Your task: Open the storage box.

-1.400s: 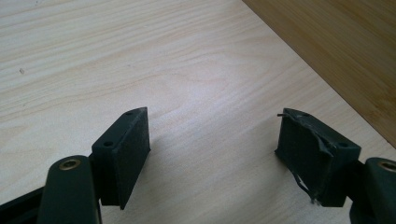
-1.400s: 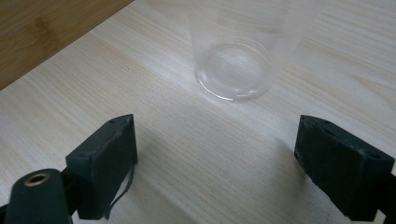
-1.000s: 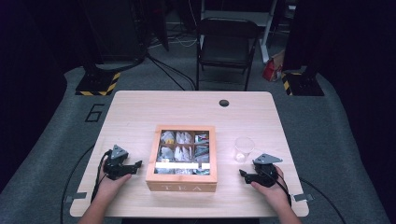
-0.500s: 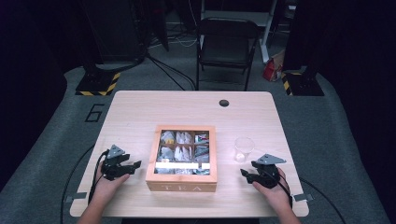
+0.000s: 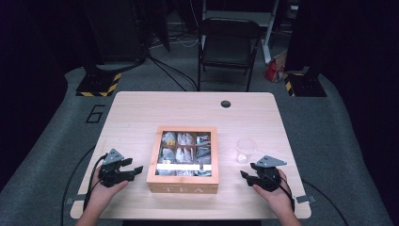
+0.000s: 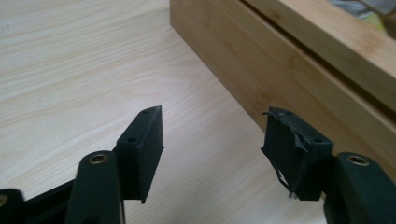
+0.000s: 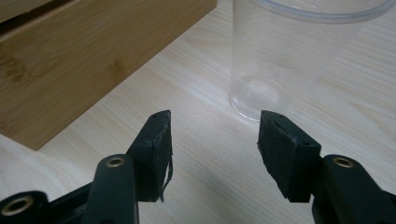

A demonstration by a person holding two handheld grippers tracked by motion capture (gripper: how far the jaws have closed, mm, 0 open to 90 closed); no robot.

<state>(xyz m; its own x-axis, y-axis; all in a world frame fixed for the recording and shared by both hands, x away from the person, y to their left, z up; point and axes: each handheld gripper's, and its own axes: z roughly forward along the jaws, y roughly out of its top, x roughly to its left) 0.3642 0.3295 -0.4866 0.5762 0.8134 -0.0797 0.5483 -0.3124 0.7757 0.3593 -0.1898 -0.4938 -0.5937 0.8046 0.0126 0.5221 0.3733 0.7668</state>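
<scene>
A dark studio floor with cabling and a folding chair [image 5: 229, 47] surrounds a pale wooden table [image 5: 141, 113]. At its middle near the person's edge stands a wooden tea box [image 5: 183, 186], lid shut, sachets visible through the window. A clear plastic cup [image 5: 246, 149] stands upright just right of the box. The left gripper [image 5: 134, 170] sits beside the box's left wall, the right gripper [image 5: 245, 175] just short of the cup; both have just been closing, jaws part open, nothing between them. The box looks rigid and moderately heavy, best taken by its side walls; the cup is light, thin, easily crushed or tipped. Open tabletop remains behind and beside both.
</scene>
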